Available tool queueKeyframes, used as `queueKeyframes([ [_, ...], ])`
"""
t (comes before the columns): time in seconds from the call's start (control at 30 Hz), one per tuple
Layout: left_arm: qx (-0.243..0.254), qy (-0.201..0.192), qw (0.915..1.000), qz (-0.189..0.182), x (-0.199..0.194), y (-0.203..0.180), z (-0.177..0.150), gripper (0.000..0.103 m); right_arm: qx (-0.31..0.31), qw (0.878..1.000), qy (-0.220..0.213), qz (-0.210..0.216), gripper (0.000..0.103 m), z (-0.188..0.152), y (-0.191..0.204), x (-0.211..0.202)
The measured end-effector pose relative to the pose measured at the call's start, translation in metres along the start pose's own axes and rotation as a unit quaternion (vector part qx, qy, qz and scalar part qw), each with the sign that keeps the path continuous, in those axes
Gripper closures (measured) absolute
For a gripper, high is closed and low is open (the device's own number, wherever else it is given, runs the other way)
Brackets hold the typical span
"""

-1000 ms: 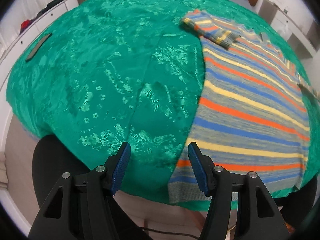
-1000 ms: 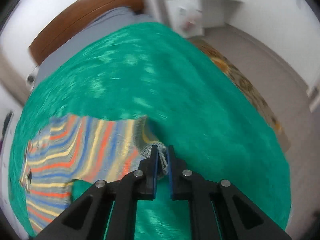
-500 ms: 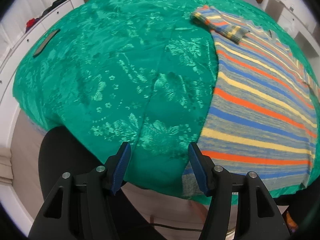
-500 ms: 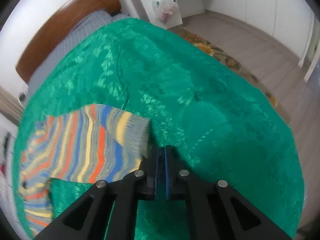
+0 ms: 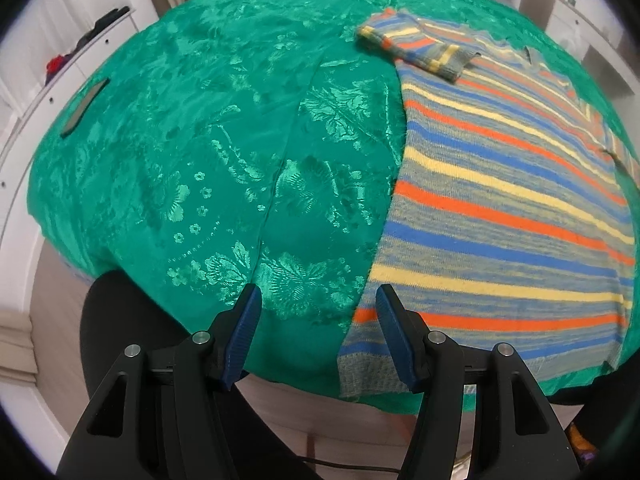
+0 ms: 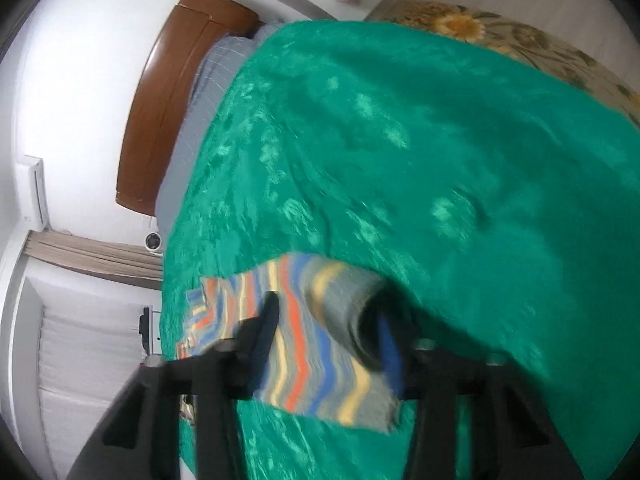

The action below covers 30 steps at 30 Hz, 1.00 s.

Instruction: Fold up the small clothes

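A striped knit sweater [image 5: 500,208] lies flat on the green bedcover [image 5: 200,140], its hem at the front edge. One sleeve [image 5: 416,48] is folded over the body at the far end. My left gripper [image 5: 318,312] hangs open over the front edge, its right finger just above the hem corner and nothing between the pads. In the blurred right wrist view the other sleeve [image 6: 312,344] lies on the cover between the fingers of my right gripper [image 6: 328,324]. Its jaws stand wide apart around the sleeve and are closing; the pads do not press on it.
A dark flat object [image 5: 84,106] rests on the cover at the left. A person's dark trouser legs [image 5: 120,320] stand against the bed's front edge. White drawers [image 5: 60,60] line the left wall. A wooden headboard [image 6: 160,100] and floral rug [image 6: 520,40] bound the bed.
The right gripper, earlier shut on the sleeve cuff, has rolled and dropped toward the bed and now has its jaws apart around the sleeve. The left gripper has barely moved and stays open.
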<state>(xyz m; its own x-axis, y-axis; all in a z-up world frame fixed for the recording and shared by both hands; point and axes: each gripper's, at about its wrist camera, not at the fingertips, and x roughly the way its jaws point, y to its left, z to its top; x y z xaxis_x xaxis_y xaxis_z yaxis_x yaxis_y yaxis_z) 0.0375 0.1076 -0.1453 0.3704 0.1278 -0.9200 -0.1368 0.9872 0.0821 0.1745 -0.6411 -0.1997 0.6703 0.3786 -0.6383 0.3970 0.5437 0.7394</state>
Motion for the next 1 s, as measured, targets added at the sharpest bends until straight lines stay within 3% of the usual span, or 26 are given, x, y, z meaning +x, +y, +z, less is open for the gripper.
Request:
queueKeyframes([
  [0.03,0.001,0.002,1.0000,0.002,0.001,-0.001,0.000,0.041,-0.011,1.000,-0.005,-0.014,0.101,0.001,0.004,-0.001],
  [0.07,0.001,0.002,1.0000,0.004,0.001,-0.002,0.001,0.041,-0.037,0.997,-0.019,-0.059,0.101,0.001,0.010,-0.004],
  [0.13,0.002,0.003,1.0000,0.007,0.002,-0.003,0.001,0.041,-0.101,0.983,-0.041,-0.146,0.101,0.004,0.023,-0.005],
  [0.23,0.010,0.009,0.9999,0.009,0.007,-0.007,0.000,0.041,-0.161,0.964,-0.035,-0.211,0.102,-0.005,0.026,0.012],
  [0.37,0.041,0.004,0.9990,0.017,0.004,-0.013,0.007,0.041,-0.166,0.960,-0.049,-0.221,0.102,-0.013,0.022,0.014],
  [0.4,0.053,-0.009,0.9983,0.022,-0.001,-0.012,0.014,0.041,-0.163,0.961,-0.050,-0.217,0.096,-0.014,0.021,0.011],
  [0.43,0.059,-0.021,0.9977,0.024,-0.005,-0.010,0.022,0.039,-0.161,0.961,-0.052,-0.221,0.081,-0.015,0.022,0.007],
  [0.47,0.063,-0.038,0.9970,0.024,-0.011,-0.007,0.033,0.037,-0.163,0.955,-0.058,-0.240,0.072,-0.017,0.025,-0.001],
  [0.5,0.065,-0.058,0.9960,0.022,-0.017,-0.004,0.048,0.034,-0.170,0.948,-0.066,-0.261,0.052,-0.015,0.028,-0.004],
  [0.53,0.067,-0.076,0.9947,0.016,-0.023,-0.003,0.066,0.033,-0.184,0.938,-0.080,-0.281,0.042,-0.022,0.036,-0.012],
  [0.57,0.071,-0.086,0.9937,0.010,-0.026,-0.004,0.078,0.032,-0.205,0.929,-0.094,-0.292,0.041,-0.031,0.046,-0.022],
  [0.63,0.105,-0.109,0.9883,-0.021,-0.029,-0.018,0.111,0.023,-0.235,0.922,-0.098,-0.291,0.041,-0.049,0.060,-0.037],
  [0.73,0.197,-0.142,0.9693,-0.042,-0.014,-0.067,0.154,0.023,-0.257,0.929,-0.088,-0.251,0.039,-0.085,0.078,-0.053],
  [0.83,0.252,-0.111,0.9580,-0.081,0.025,-0.114,0.180,0.023,-0.273,0.937,-0.074,-0.205,0.038,-0.131,0.096,-0.056],
  [0.9,0.258,-0.076,0.9607,-0.069,0.061,-0.132,0.195,0.025,-0.280,0.940,-0.066,-0.181,0.038,-0.165,0.106,-0.055],
  [0.97,0.238,-0.043,0.9689,-0.052,0.094,-0.133,0.205,0.041,-0.289,0.942,-0.056,-0.160,0.037,-0.199,0.110,-0.054],
  [1.0,0.216,-0.036,0.9730,-0.072,0.099,-0.126,0.208,0.055,-0.294,0.942,-0.054,-0.154,0.038,-0.215,0.112,-0.054],
])
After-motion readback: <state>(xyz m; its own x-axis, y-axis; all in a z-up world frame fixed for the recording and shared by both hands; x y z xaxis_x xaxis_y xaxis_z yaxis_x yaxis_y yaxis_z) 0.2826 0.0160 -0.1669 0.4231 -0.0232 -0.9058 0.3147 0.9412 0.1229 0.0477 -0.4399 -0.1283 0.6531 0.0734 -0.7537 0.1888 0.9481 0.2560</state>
